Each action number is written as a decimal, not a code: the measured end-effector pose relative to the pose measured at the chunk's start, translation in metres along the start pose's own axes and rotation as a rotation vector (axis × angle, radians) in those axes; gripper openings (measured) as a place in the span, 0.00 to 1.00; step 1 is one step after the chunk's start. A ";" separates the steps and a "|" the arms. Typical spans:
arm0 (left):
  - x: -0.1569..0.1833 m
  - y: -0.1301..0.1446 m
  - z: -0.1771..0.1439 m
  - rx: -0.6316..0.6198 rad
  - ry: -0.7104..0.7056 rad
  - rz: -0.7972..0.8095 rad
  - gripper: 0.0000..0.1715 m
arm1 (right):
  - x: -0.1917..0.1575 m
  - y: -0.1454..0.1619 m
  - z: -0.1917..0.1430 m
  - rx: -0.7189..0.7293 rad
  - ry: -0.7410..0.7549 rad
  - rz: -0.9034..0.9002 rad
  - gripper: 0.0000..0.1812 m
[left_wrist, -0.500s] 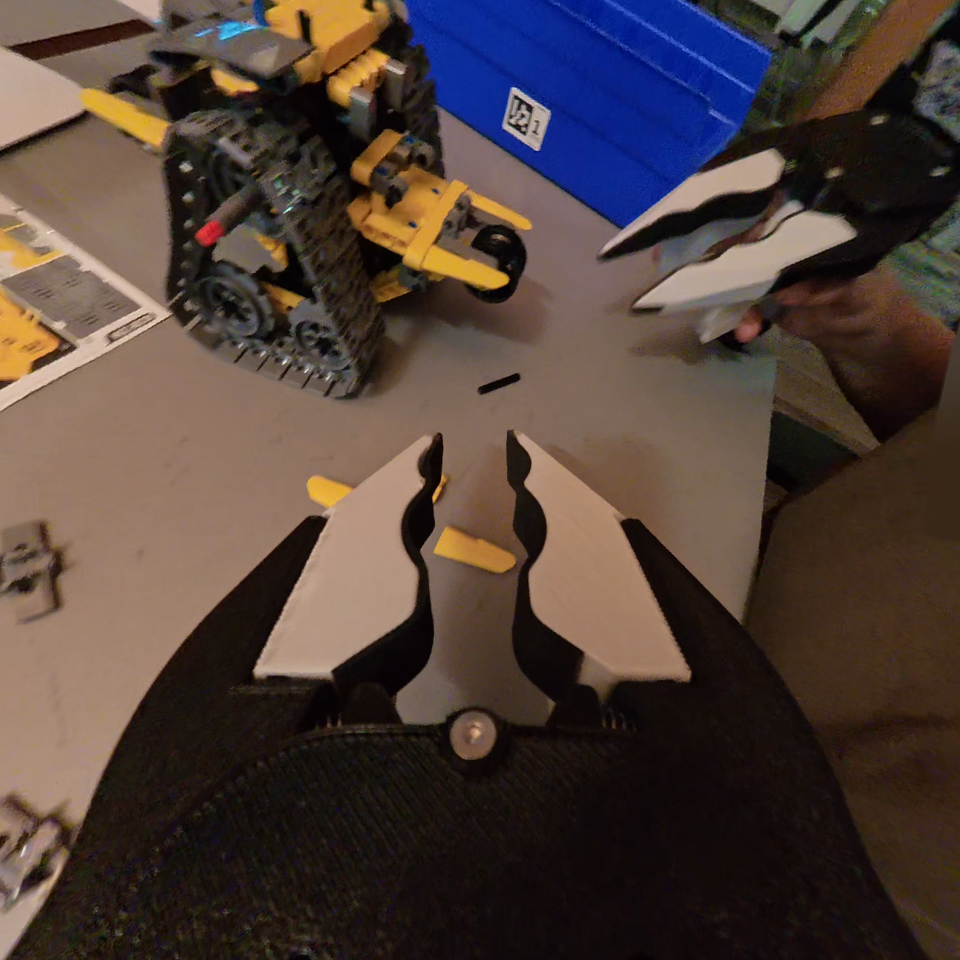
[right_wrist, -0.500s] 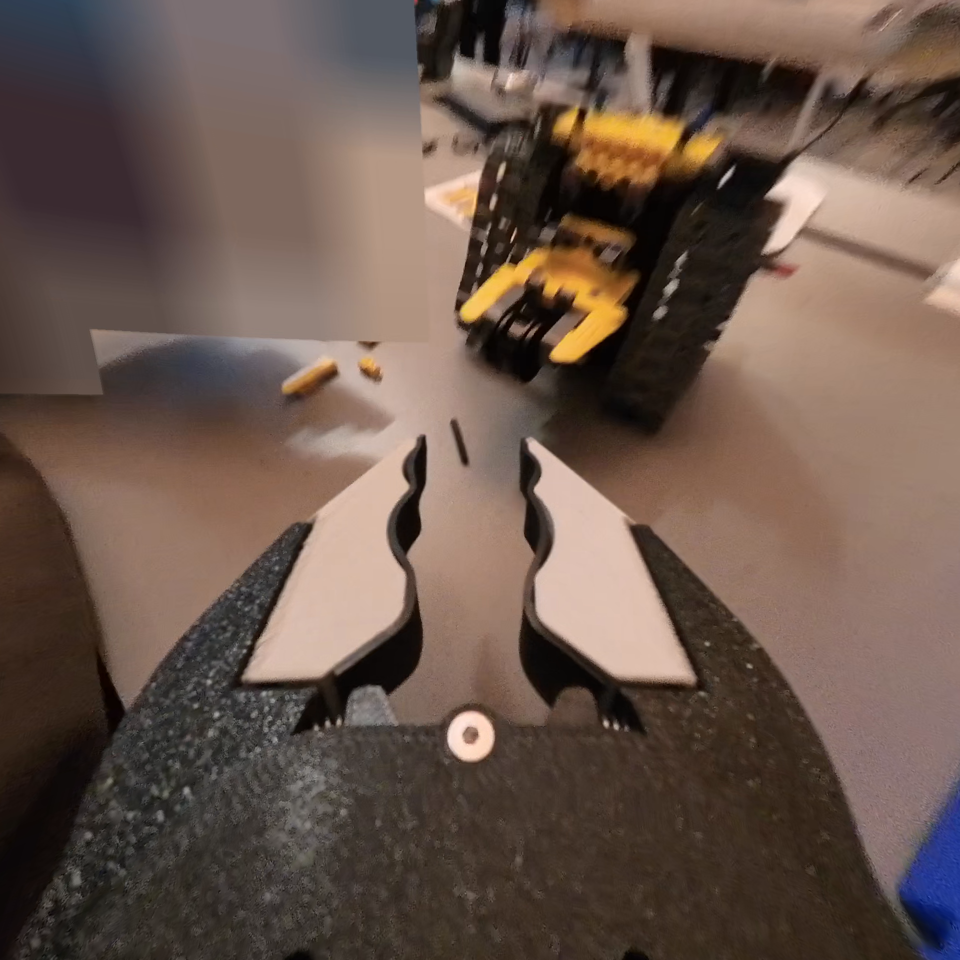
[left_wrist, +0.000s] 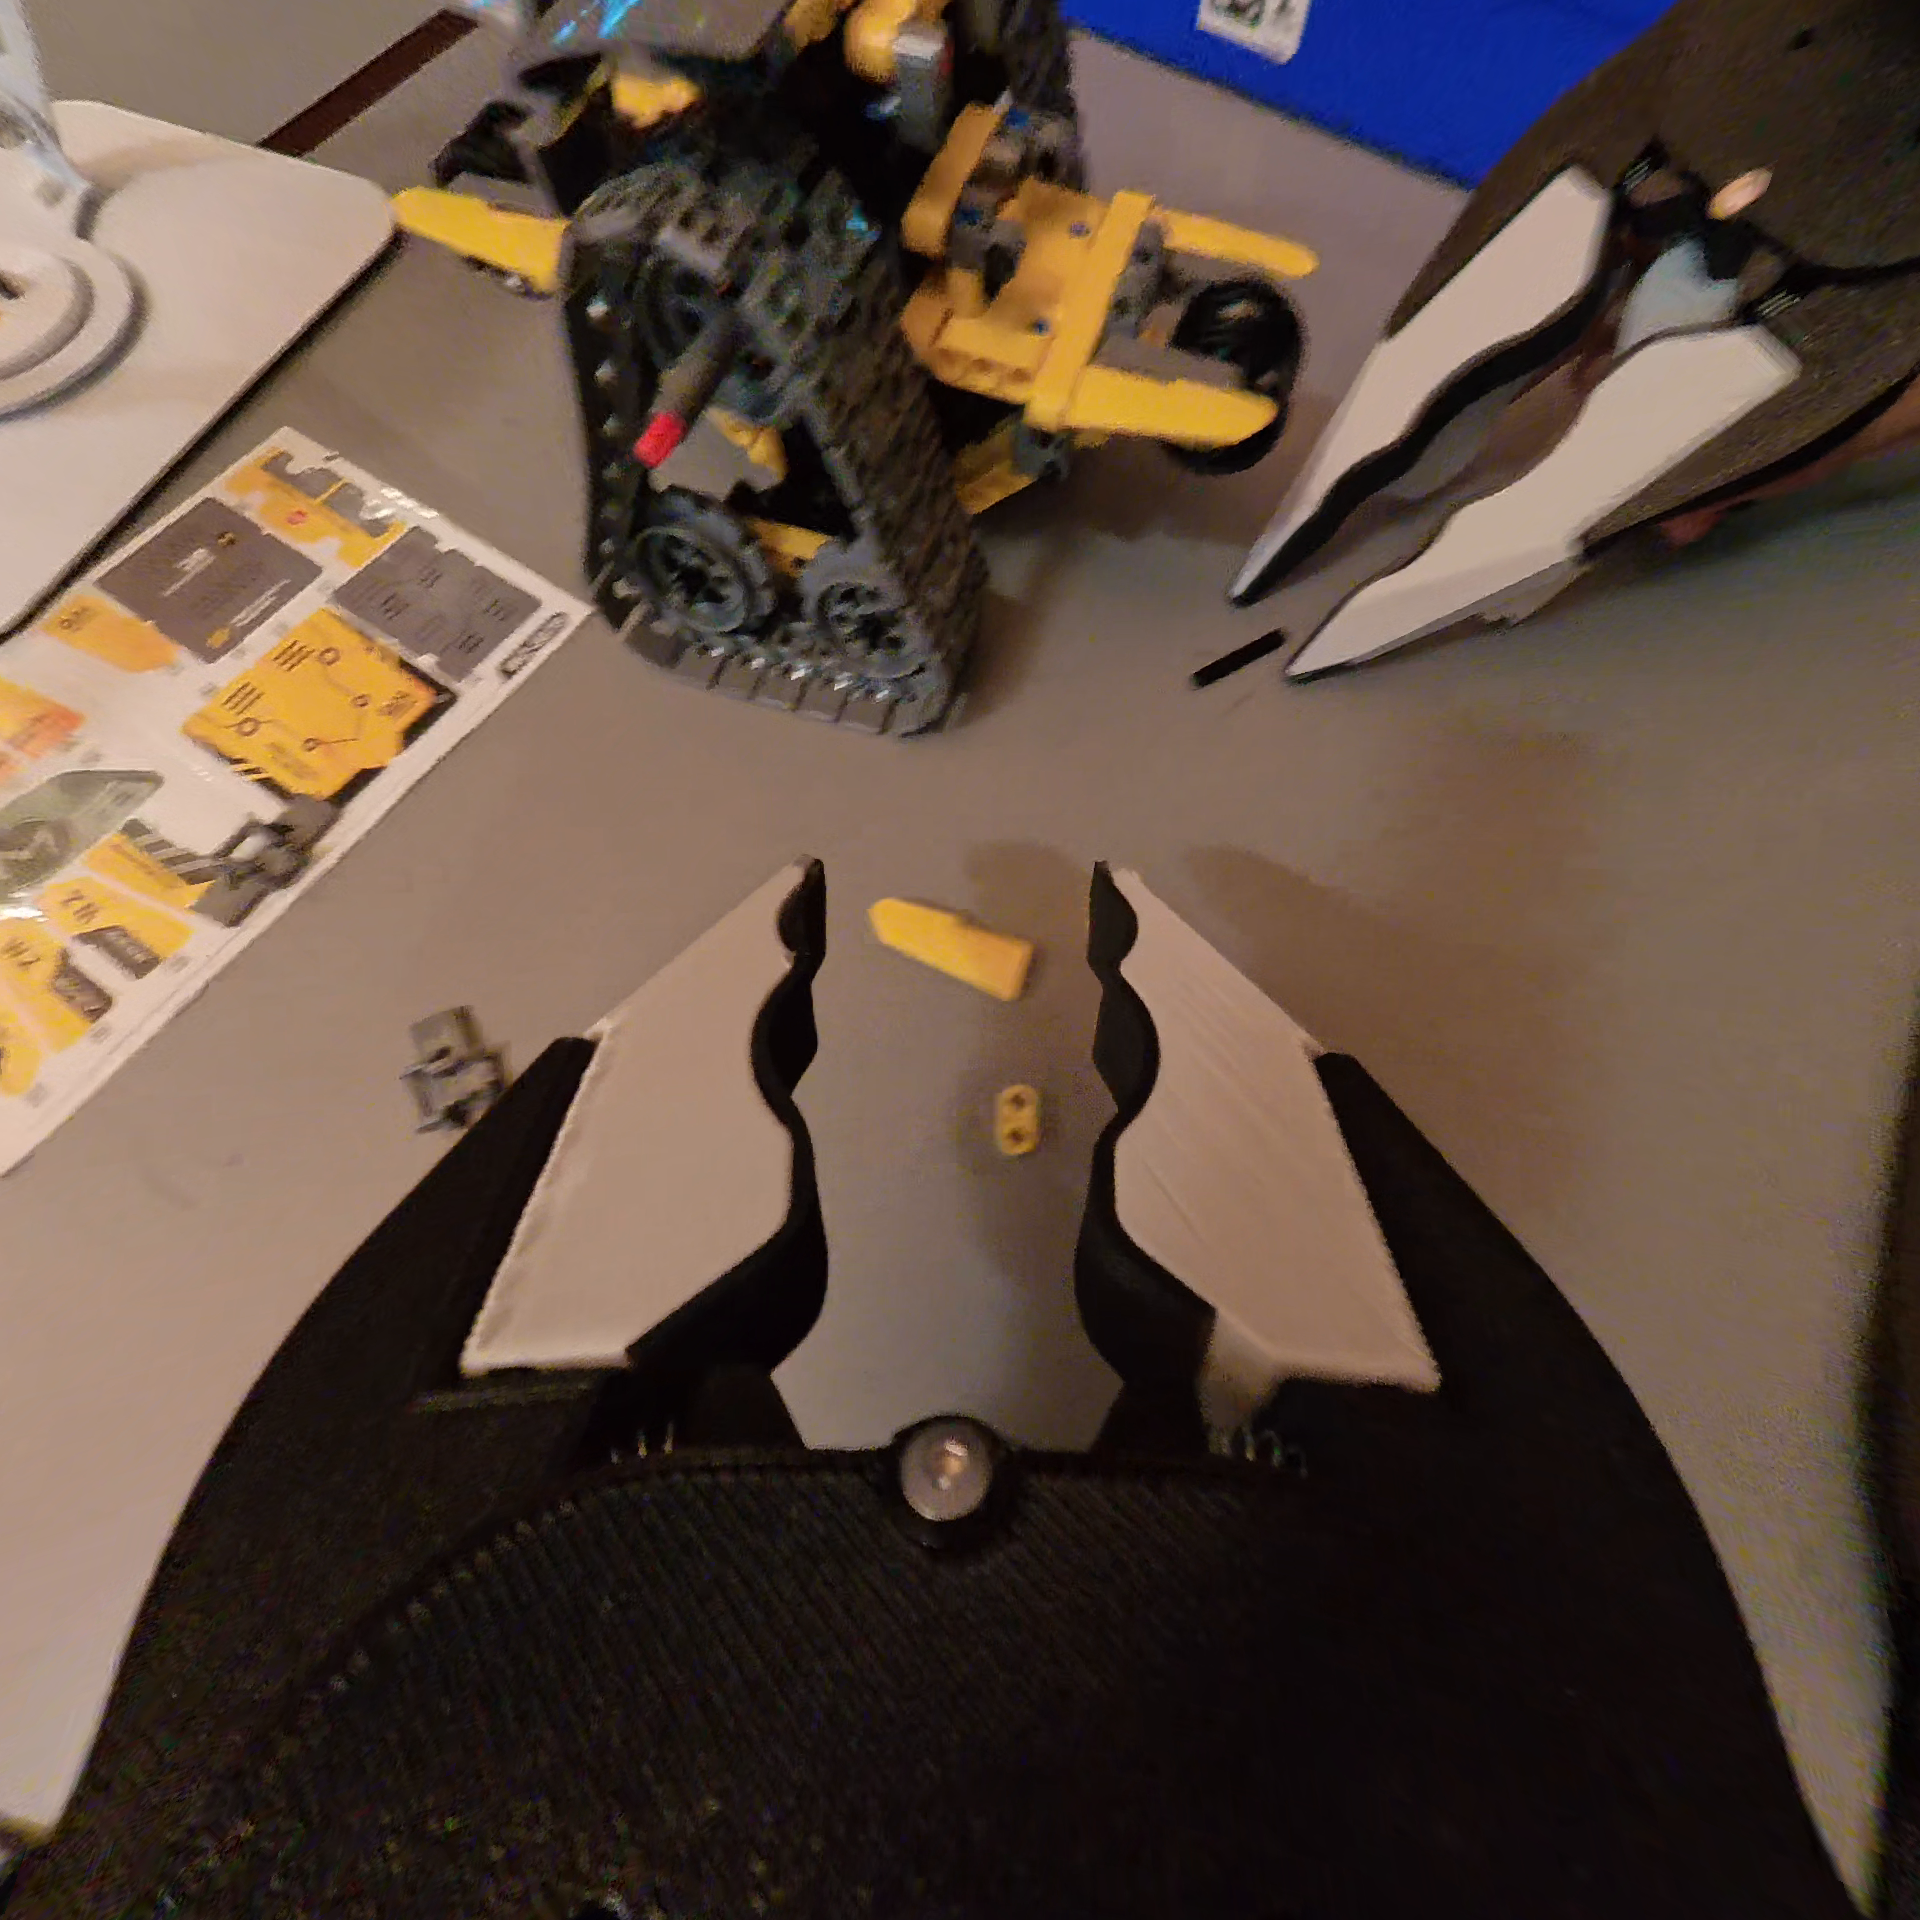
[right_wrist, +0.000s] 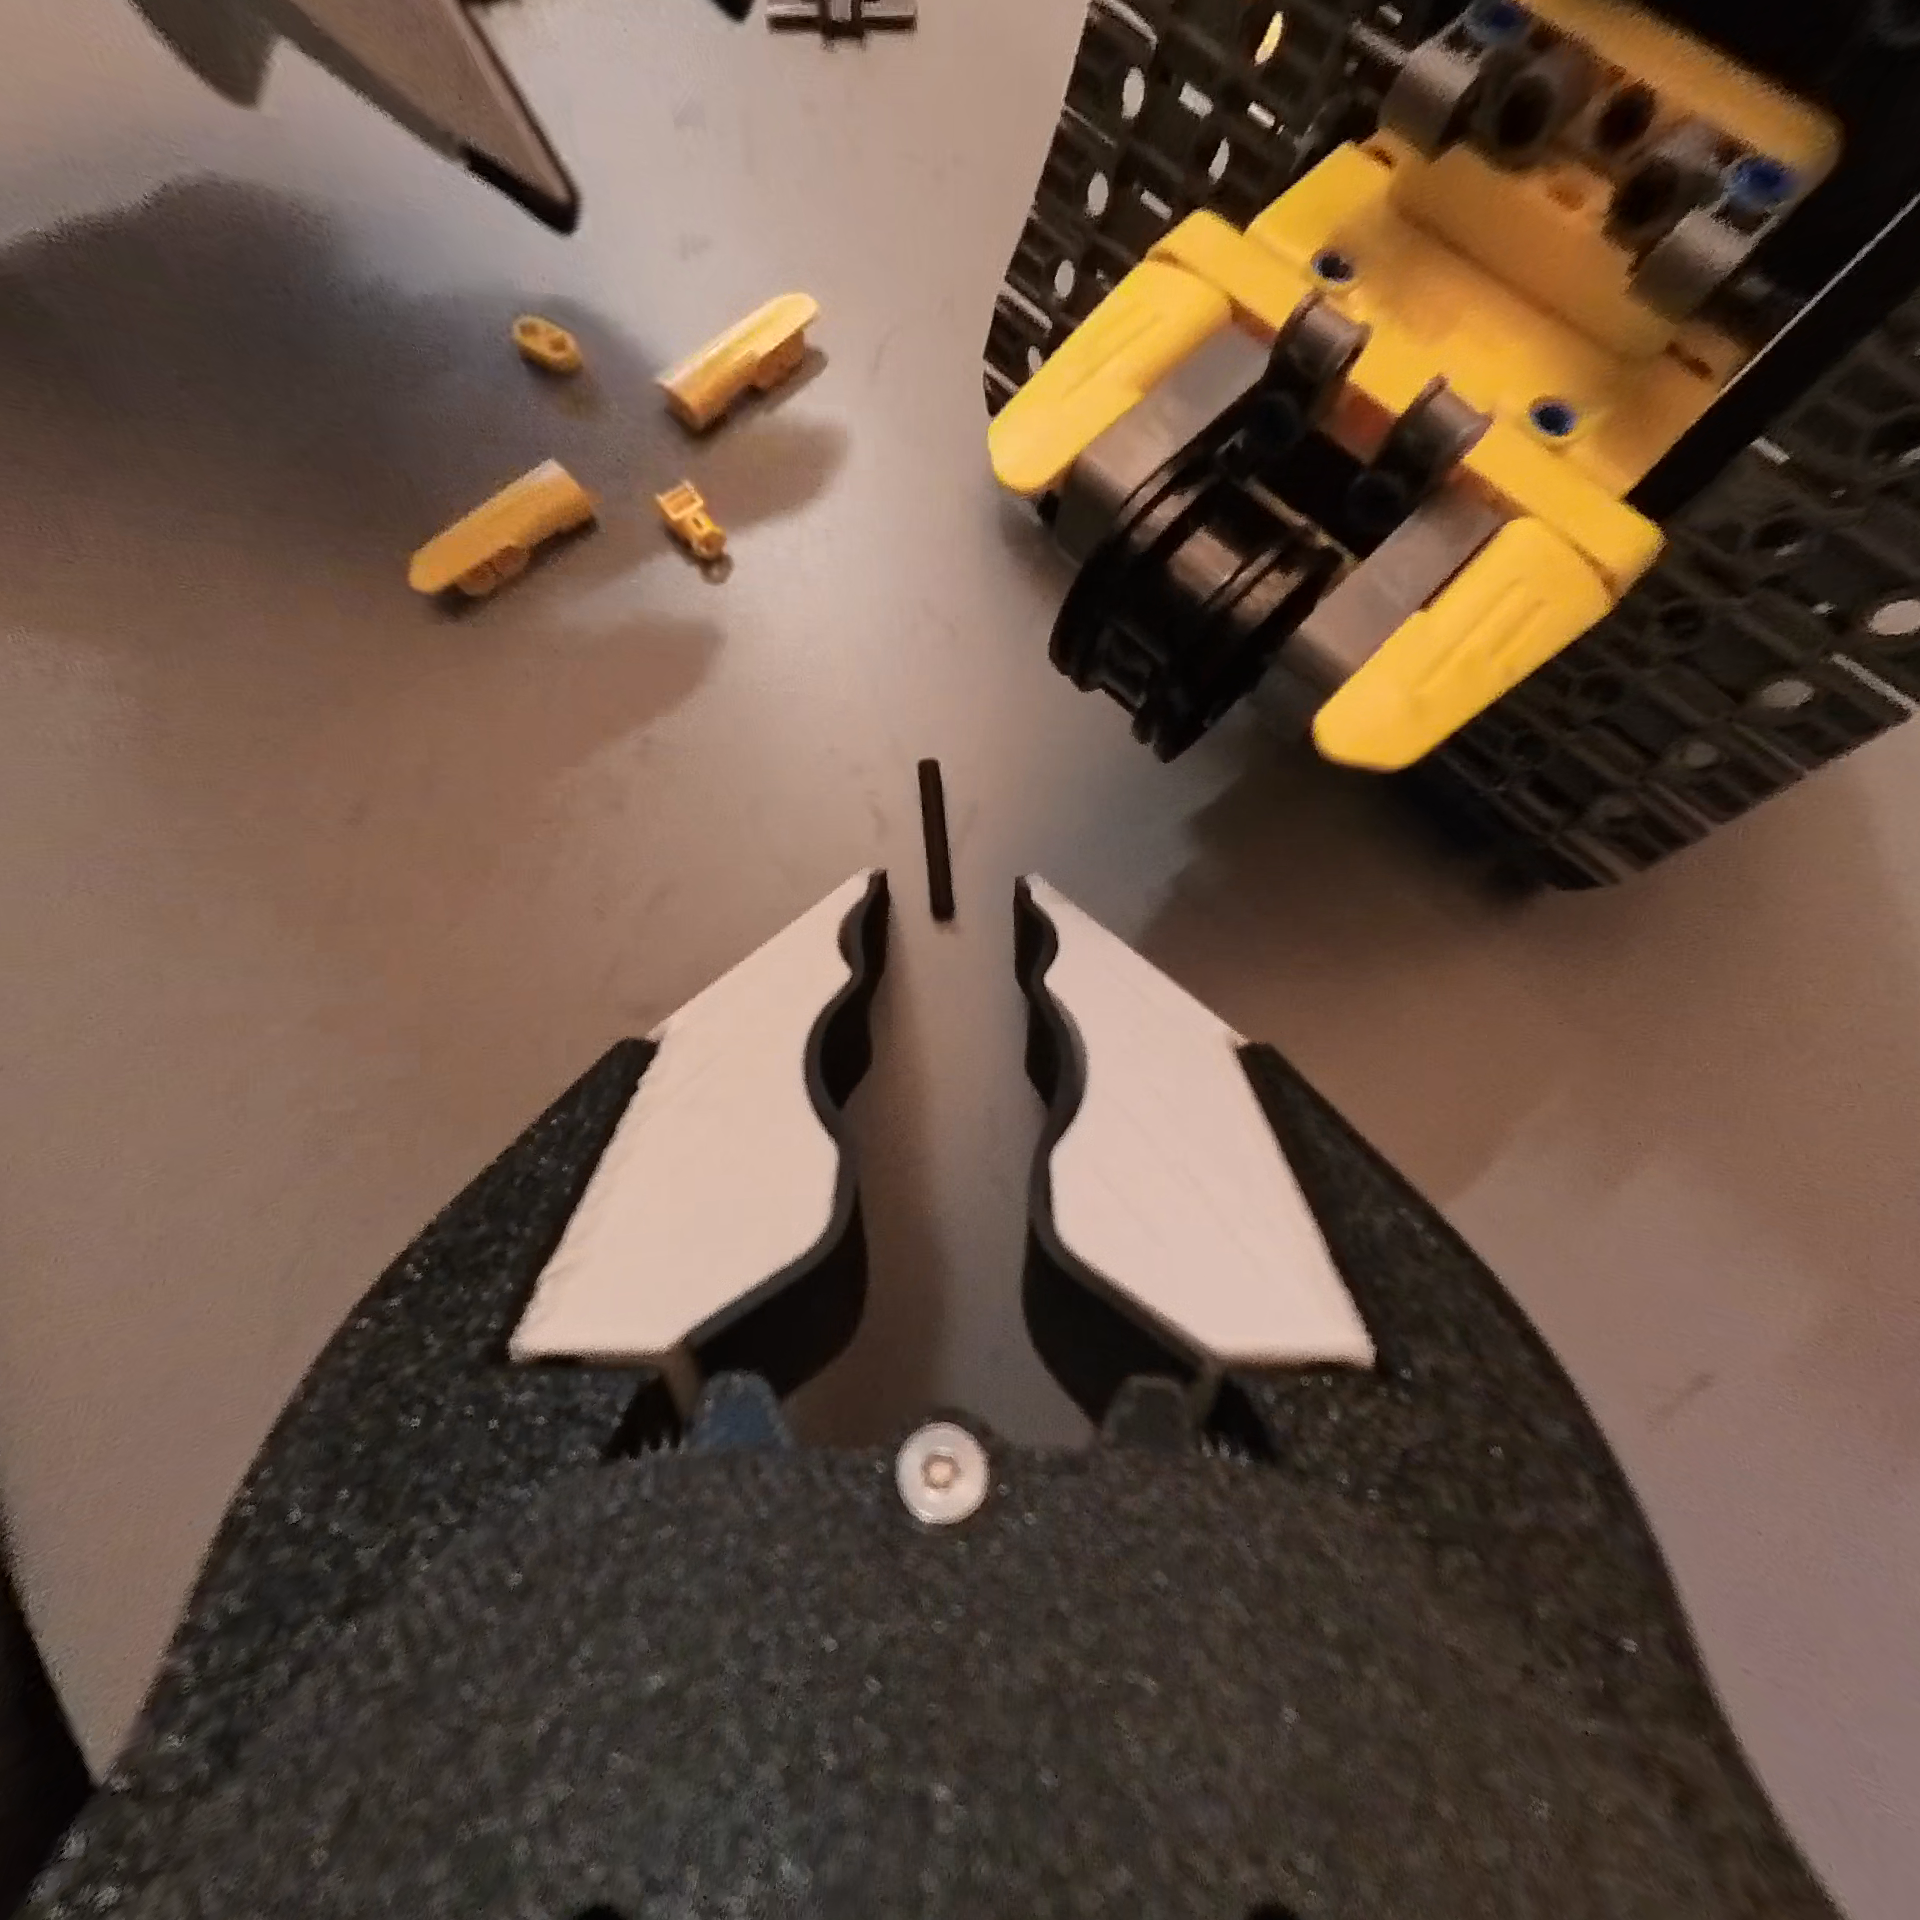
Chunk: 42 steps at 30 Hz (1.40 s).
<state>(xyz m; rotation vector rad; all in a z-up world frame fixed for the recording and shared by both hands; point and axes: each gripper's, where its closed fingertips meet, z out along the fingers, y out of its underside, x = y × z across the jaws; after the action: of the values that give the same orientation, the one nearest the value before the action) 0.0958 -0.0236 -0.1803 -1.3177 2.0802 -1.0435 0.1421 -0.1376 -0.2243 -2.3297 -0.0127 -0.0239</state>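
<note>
Grey-padded left gripper (left_wrist: 956, 883) spread wide and empty above grey table (left_wrist: 1351, 883), yellow wedge piece (left_wrist: 951, 948) lying between its fingertips, small yellow link (left_wrist: 1016, 1120) nearer the hinge. Right gripper (right_wrist: 951, 894) likewise parted, empty, black pin (right_wrist: 937, 840) lying just ahead of its tips. Farther off: tracked yellow-and-black brick vehicle (left_wrist: 810, 416), sticker sheet (left_wrist: 208, 727) at left, blue bin (left_wrist: 1403, 83) behind.

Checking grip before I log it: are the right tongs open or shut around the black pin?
Open. The right tongs show table between their fingers; the black pin lies untouched at the tips.
</note>
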 end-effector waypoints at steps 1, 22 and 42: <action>-0.014 0.006 0.002 -0.016 -0.041 0.017 0.28 | 0.000 0.000 0.001 -0.001 0.002 -0.002 0.13; 0.081 -0.056 -0.003 0.324 0.664 -0.587 0.11 | -0.052 -0.071 -0.039 0.427 0.084 -0.338 0.02; 0.090 -0.069 -0.022 0.446 0.824 -0.710 0.01 | -0.062 -0.093 -0.061 0.618 0.091 -0.352 0.11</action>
<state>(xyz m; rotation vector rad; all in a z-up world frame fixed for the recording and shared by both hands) 0.0790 -0.1143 -0.1110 -1.5628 1.6419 -2.5315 0.0778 -0.1176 -0.1164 -1.6824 -0.3372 -0.2644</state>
